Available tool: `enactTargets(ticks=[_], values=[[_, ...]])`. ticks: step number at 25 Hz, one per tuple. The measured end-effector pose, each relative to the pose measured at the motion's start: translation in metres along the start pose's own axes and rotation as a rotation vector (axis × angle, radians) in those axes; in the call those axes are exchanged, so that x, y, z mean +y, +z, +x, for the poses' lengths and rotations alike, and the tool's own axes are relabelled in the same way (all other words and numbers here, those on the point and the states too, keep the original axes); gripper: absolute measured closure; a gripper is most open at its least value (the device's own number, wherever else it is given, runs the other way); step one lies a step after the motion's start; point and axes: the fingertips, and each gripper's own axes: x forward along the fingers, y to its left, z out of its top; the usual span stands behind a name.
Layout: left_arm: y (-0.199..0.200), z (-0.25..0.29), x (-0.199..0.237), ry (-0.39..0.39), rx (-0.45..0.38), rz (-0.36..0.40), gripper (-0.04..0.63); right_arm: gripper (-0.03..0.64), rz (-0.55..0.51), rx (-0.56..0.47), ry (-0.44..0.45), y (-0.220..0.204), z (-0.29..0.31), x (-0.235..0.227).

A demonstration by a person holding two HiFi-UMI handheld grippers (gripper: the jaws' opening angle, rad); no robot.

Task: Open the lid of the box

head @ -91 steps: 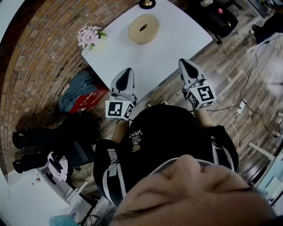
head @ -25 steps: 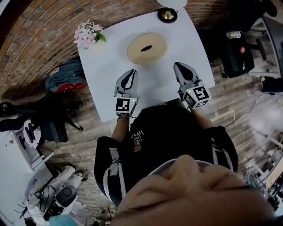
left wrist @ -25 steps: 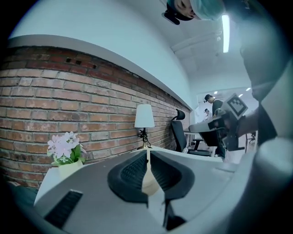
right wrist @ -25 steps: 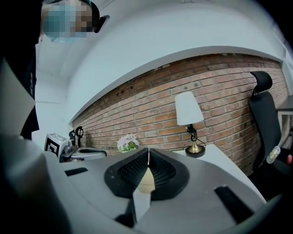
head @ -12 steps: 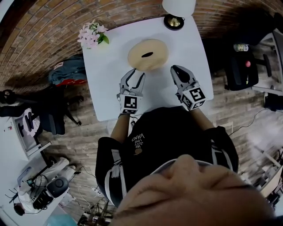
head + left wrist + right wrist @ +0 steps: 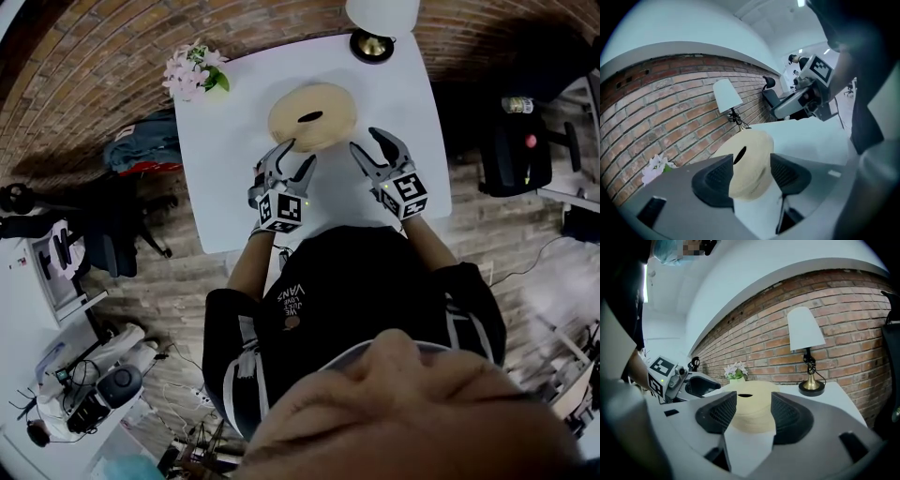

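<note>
A round tan box [image 6: 312, 114] with a dark slot in its lid sits on the white table [image 6: 225, 197]. My left gripper [image 6: 295, 157] is just short of the box's near left side, and its jaws have just been opening. My right gripper [image 6: 367, 142] is at the near right side, its jaws also just opening. Both are open, with nothing pressed between the pads. In the left gripper view the box [image 6: 751, 157] shows beyond the spread jaws of the left gripper [image 6: 751, 177]. The right gripper view frames the box [image 6: 751, 404] the same way ahead of the right gripper [image 6: 752, 414].
A white-shaded lamp [image 6: 380, 14] on a brass base stands at the table's far right corner. A pot of pink flowers [image 6: 192, 71] sits at the far left corner. A brick wall backs the table. A bag [image 6: 141, 150] lies on the floor left, and an office chair [image 6: 511, 141] stands right.
Both grippers have moved forward and down toward the box, closing in on its two near sides. Their jaws, shut a second ago, now stand apart.
</note>
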Motion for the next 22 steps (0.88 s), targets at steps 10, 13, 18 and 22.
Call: enactTargets(ticks=[10, 13, 18, 22], values=[[-0.008, 0.026, -0.010, -0.051, 0.146, 0.192, 0.327, 0.366, -0.094, 0.099, 0.084, -0.038, 0.022, -0.022], [-0.009, 0.031, -0.013, -0.055, 0.179, 0.213, 0.322, 0.351, -0.117, 0.141, 0.106, -0.053, 0.028, -0.032], [-0.015, 0.039, -0.023, -0.068, 0.239, 0.253, 0.318, 0.337, -0.161, 0.202, 0.162, -0.072, 0.039, -0.039], [-0.017, 0.046, -0.025, -0.063, 0.281, 0.257, 0.318, 0.326, -0.210, 0.230, 0.200, -0.079, 0.050, -0.045]])
